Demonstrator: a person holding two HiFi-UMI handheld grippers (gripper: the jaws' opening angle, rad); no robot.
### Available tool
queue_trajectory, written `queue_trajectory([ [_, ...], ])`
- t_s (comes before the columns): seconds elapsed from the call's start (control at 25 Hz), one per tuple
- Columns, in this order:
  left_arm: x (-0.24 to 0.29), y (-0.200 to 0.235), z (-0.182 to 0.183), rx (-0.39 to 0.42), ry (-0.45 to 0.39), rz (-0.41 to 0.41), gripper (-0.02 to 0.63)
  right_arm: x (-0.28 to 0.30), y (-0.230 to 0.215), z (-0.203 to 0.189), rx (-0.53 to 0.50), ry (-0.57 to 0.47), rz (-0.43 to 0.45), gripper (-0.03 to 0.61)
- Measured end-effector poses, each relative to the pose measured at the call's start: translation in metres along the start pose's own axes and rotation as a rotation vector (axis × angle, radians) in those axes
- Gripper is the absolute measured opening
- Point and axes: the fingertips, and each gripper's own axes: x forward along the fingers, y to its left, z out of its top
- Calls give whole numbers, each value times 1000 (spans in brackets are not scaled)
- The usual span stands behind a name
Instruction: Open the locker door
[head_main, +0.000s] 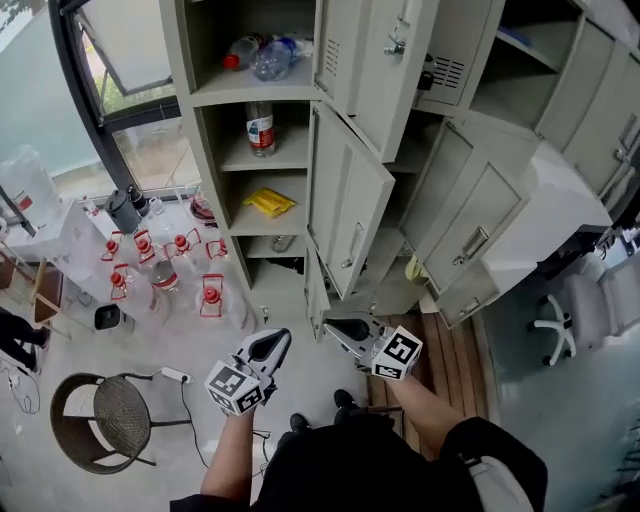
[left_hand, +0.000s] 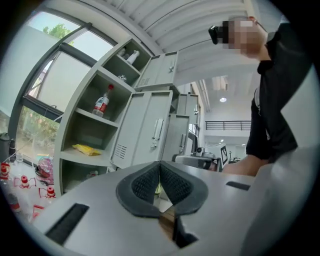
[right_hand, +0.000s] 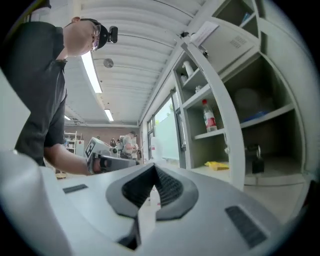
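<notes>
Locker shelves (head_main: 228, 161): bottles (head_main: 261, 128), yellow packet (head_main: 269, 203)

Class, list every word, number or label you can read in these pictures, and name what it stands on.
No text is legible anywhere.
Bottle label: red, too small to read.
Left marker cube, right marker cube: square patterns only, no words.
Jug tags: too small to read.

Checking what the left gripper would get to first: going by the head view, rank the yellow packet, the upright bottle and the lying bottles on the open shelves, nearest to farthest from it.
1. Yellow packet, lower shelf, nearest the left gripper.
2. Upright bottle, on the shelf above.
3. Lying bottles, top shelf, farthest.
</notes>
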Motion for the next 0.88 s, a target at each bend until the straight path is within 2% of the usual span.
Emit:
queue_trajectory([
  [0.16, -10, -11, 20, 47, -13, -68, 17, 6, 32, 45, -36, -61, -25, 11],
  [0.36, -24, -42, 36, 73, -27, -129, 17, -5, 82, 77, -67, -84, 13, 11],
  [0.68, -35, -128, 61, 127, -35, -215, 17, -61, 130, 99, -66, -119, 12, 11],
  [0.88, -54, -182, 55, 111, -20, -238, 17, -100, 168, 104, -43, -176, 10, 11],
])
